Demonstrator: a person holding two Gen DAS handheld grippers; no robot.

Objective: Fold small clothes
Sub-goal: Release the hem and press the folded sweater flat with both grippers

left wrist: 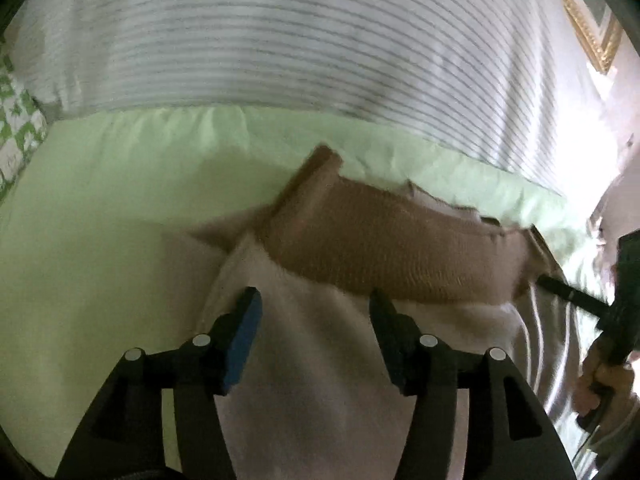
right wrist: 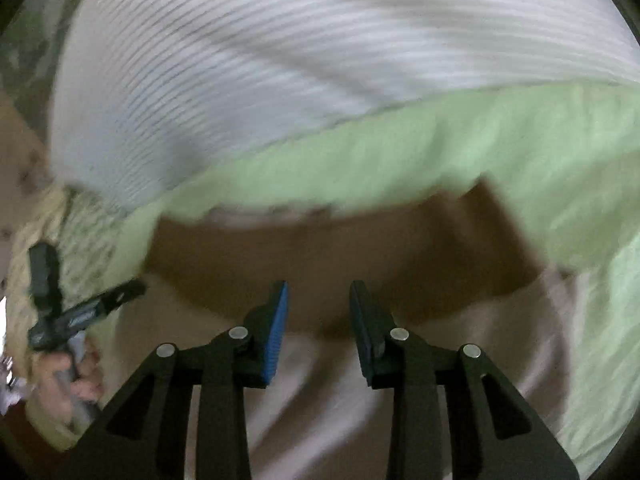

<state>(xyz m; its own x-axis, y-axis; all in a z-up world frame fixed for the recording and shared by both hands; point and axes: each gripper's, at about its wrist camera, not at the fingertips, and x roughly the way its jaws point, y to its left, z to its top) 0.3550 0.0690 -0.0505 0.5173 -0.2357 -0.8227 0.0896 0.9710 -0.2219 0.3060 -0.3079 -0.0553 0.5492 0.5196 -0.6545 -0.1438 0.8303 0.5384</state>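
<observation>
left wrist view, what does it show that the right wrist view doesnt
Only the left wrist view shows a gold picture frame and a green patterned cloth. Only the right wrist view shows the left hand-held gripper from outside, with its jaws out of sight. Both show the brown-banded pale garment on a green sheet, a striped blanket behind, and open jaws above the garment.

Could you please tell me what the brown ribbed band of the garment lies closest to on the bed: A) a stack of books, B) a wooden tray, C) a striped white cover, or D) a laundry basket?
C: the brown ribbed band lies on the green sheet, with only the striped white cover beyond it.
</observation>
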